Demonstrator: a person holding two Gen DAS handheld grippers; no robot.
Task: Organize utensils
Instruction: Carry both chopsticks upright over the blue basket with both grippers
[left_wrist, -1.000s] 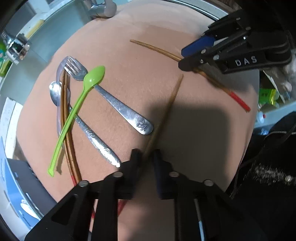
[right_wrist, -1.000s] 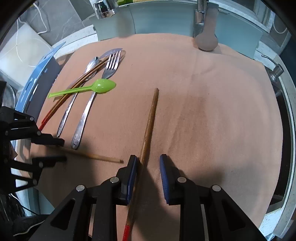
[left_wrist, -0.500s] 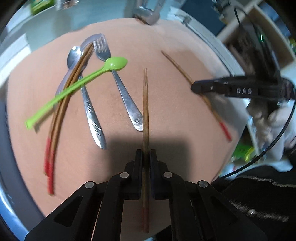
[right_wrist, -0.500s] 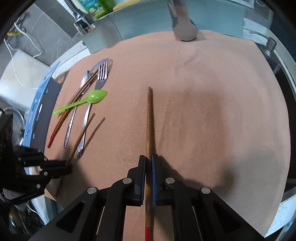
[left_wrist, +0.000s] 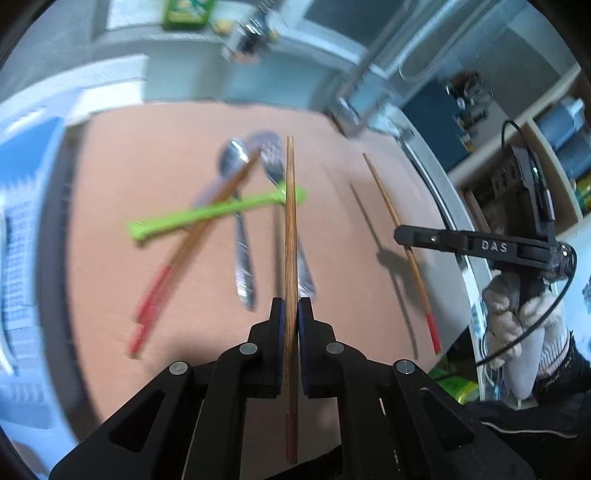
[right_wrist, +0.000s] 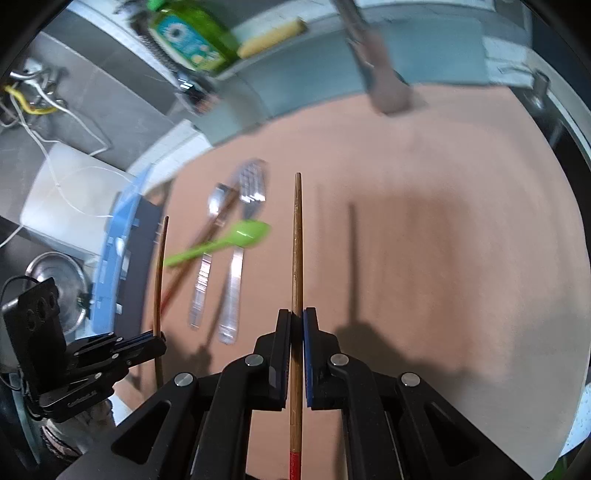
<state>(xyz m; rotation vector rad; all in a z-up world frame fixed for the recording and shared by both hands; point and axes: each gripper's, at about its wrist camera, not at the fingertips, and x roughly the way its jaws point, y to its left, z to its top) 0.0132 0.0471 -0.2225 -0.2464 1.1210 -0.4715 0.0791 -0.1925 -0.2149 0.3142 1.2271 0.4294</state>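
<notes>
My left gripper (left_wrist: 291, 310) is shut on a brown chopstick (left_wrist: 290, 229) with a red end, held off the pink cloth (left_wrist: 118, 280) and pointing over the utensil pile. The pile holds a green plastic spoon (left_wrist: 207, 216), a metal spoon (left_wrist: 242, 258), a fork (left_wrist: 271, 162) and two red-ended chopsticks (left_wrist: 199, 229). My right gripper (right_wrist: 296, 317) is shut on a second matching chopstick (right_wrist: 296, 240), also lifted, to the right of the pile. Each gripper shows in the other's view: the right gripper (left_wrist: 400, 235) and the left gripper (right_wrist: 160, 341).
A blue dish rack (right_wrist: 118, 254) and a steel bowl (right_wrist: 55, 280) lie left of the cloth. A green dish-soap bottle (right_wrist: 188, 33) and a faucet (right_wrist: 380, 74) stand behind it. A gloved hand (left_wrist: 524, 314) holds the right tool. Shelves sit at the right.
Both grippers closed, each on a chopstick lying on the cloth, and lifted it. The left one rolled and swung until its chopstick points over the utensil pile.
</notes>
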